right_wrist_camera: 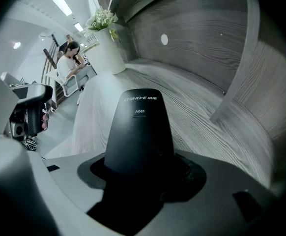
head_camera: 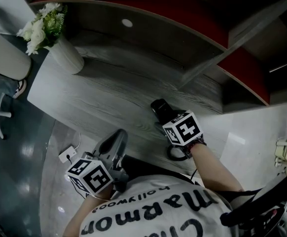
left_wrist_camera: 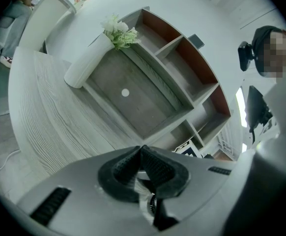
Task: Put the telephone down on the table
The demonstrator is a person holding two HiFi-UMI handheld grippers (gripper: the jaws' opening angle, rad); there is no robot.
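Right gripper view looks along the right gripper (right_wrist_camera: 142,173), whose jaws stand fairly wide and are clamped on the lower end of the telephone (right_wrist_camera: 140,132). It is a black handset with a matte, smoothly rounded shell that tapers toward the far end and carries small pale print. The handset juts out over the table (right_wrist_camera: 207,112), a curved top with pale grey wood grain; whether its tip touches the surface cannot be told. The shell is probably hard moulded plastic, stiff and fairly light, and its smooth taper could let it slide forward out of the pads, so a hold across the broad lower body, as now, seems the safest. It looks robust enough to be laid flat rather than dropped. In the head view the left gripper (head_camera: 116,141) hangs near the person's shirt with its ribbed black pads pressed together on nothing. A white cylindrical vase (head_camera: 67,56) of white flowers (head_camera: 42,26) stands well apart, at the far corner.
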